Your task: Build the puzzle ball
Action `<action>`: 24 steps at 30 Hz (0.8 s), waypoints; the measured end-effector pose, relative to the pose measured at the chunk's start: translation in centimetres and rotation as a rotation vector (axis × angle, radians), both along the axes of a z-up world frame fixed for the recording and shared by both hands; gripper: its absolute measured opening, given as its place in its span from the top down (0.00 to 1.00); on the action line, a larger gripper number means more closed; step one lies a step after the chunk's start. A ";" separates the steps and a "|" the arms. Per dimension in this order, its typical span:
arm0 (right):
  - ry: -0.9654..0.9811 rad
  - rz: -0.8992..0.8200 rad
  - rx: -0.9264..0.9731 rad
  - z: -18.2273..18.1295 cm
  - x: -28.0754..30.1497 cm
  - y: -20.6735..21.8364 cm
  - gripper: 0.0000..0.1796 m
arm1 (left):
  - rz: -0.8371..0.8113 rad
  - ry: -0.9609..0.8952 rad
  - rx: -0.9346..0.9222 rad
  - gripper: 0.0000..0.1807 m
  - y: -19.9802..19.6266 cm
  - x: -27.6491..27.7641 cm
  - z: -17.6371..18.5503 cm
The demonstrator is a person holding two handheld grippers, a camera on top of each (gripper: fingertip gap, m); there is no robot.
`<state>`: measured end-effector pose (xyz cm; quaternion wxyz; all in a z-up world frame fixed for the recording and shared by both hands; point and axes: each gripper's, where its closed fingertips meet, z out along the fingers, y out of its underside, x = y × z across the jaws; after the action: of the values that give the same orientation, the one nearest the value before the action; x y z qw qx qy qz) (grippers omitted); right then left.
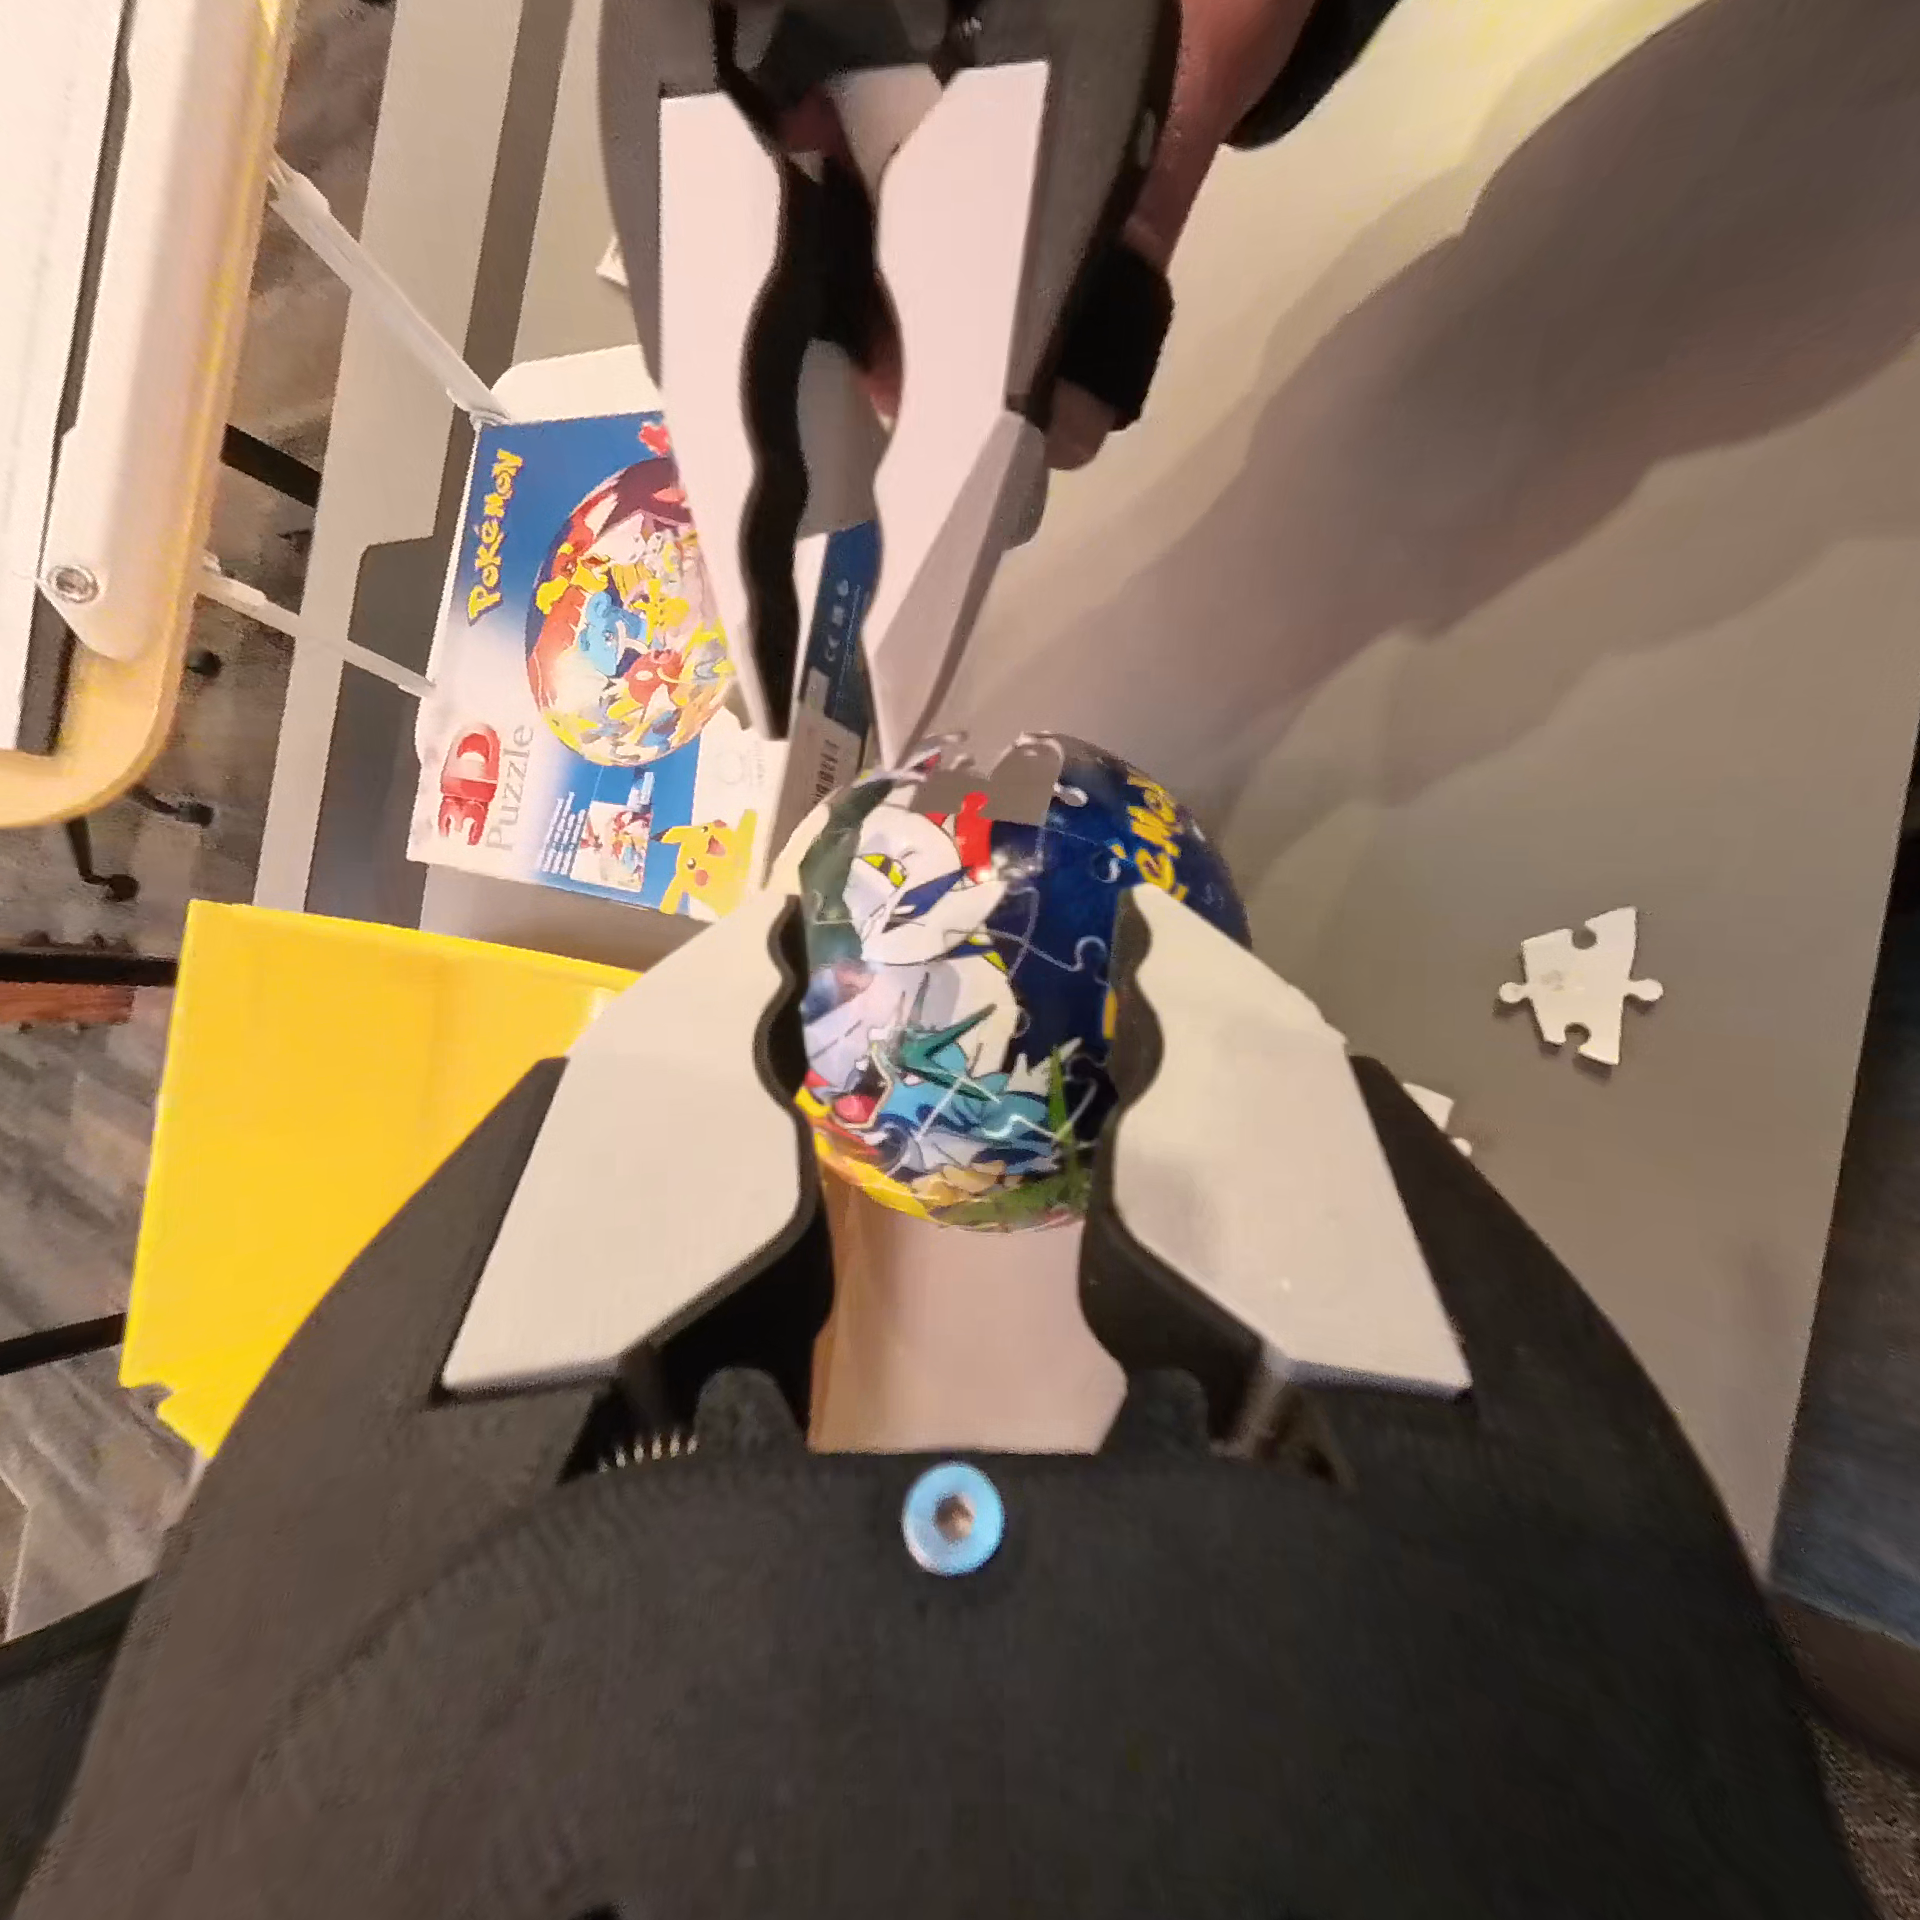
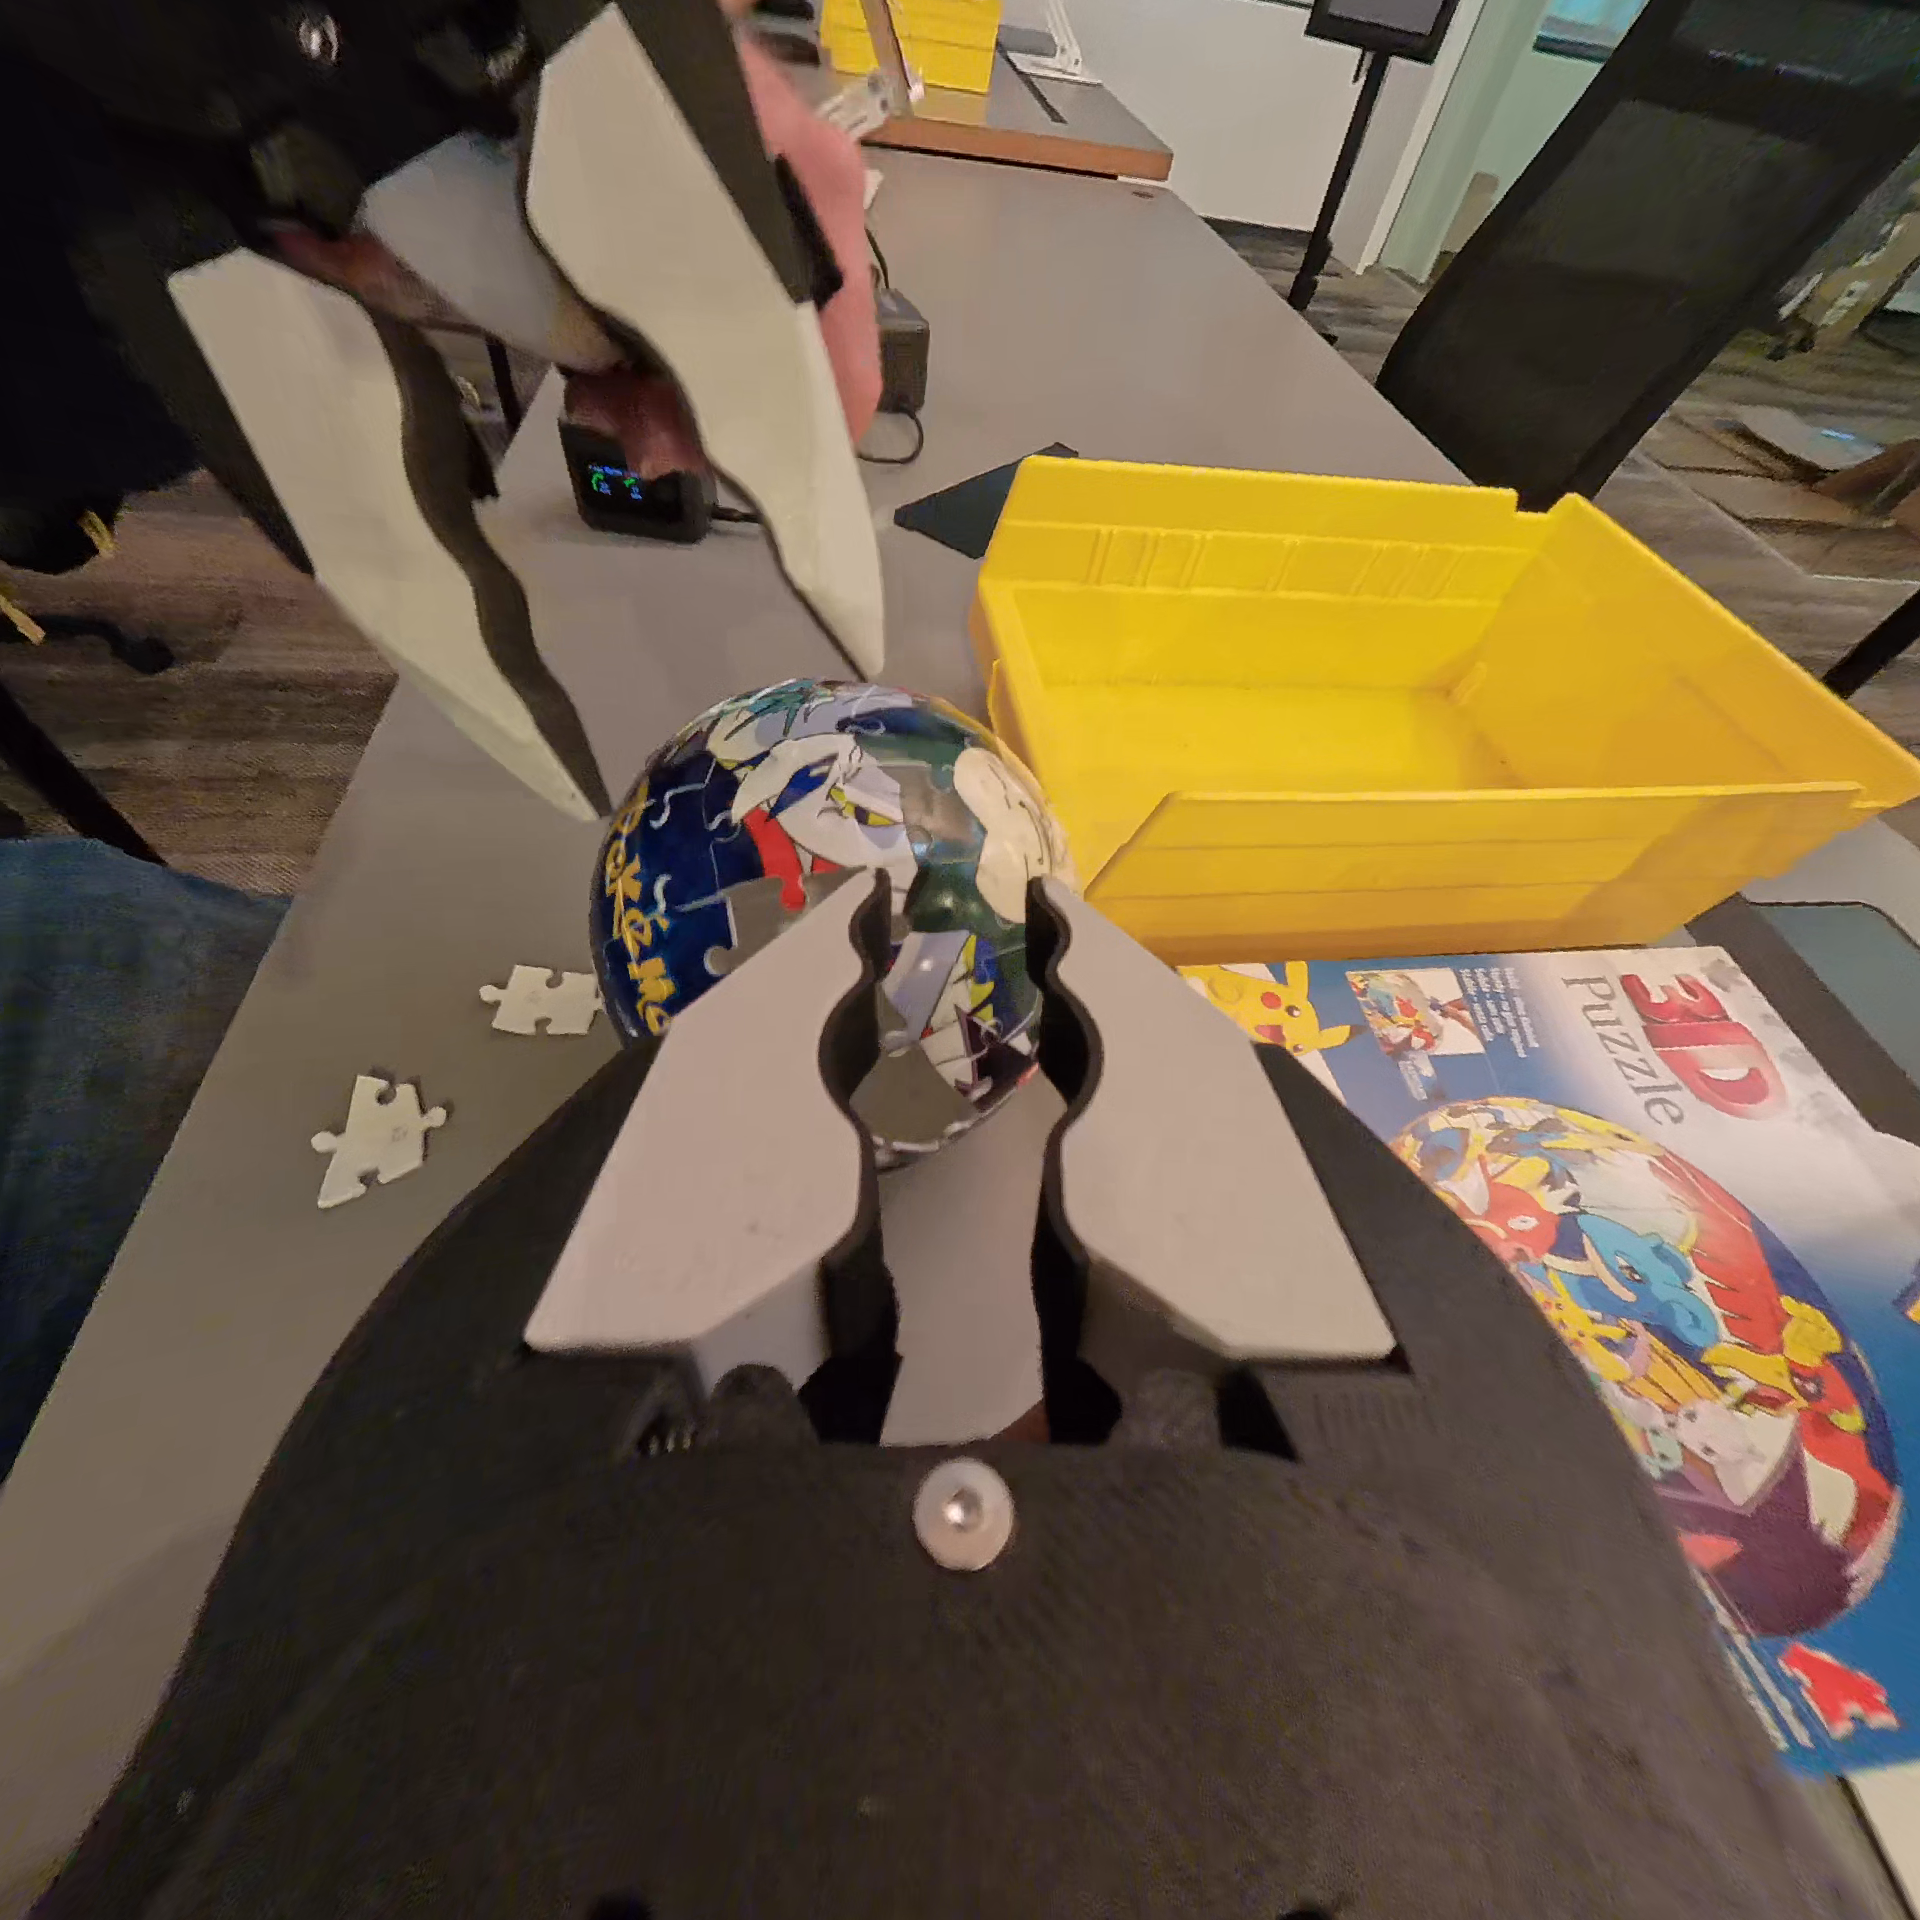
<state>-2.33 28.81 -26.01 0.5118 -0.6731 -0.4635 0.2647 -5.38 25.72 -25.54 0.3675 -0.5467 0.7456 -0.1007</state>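
The puzzle ball (image 1: 966, 997), a mostly built sphere with a colourful cartoon print, rests on the grey table (image 1: 1558, 727). My left gripper (image 1: 961, 909) is closed on it, one finger on each side of its upper part. Grey piece-shaped gaps show at the ball's top (image 1: 982, 795). My right gripper (image 2: 951, 894) is slightly open and empty, with its tips just over the ball (image 2: 831, 831) by those gaps. The left gripper also shows in the right wrist view (image 2: 732, 738). Two loose pieces (image 2: 540, 1000) (image 2: 379, 1138) lie white side up to the left of the ball.
An empty yellow bin (image 2: 1351, 727) stands just right of the ball in the right wrist view. The flat puzzle box (image 2: 1610, 1247) lies in front of the bin. A small black device with a lit screen (image 2: 634, 499) sits farther back. A person's blue-clad leg (image 2: 104, 1039) is at the table's left edge. Some 5 cm of space lies between my two pairs of fingers.
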 end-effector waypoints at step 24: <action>0.006 0.054 -0.153 -1.8 0.7 0.8 0.71 | 0.386 -0.209 -0.095 0.42 0.6 -2.2 -3.0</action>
<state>-1.58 29.66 -27.82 0.4528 -0.6968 -0.4586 0.3149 -7.59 26.28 -28.52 0.4290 -0.6825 0.5795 -0.1195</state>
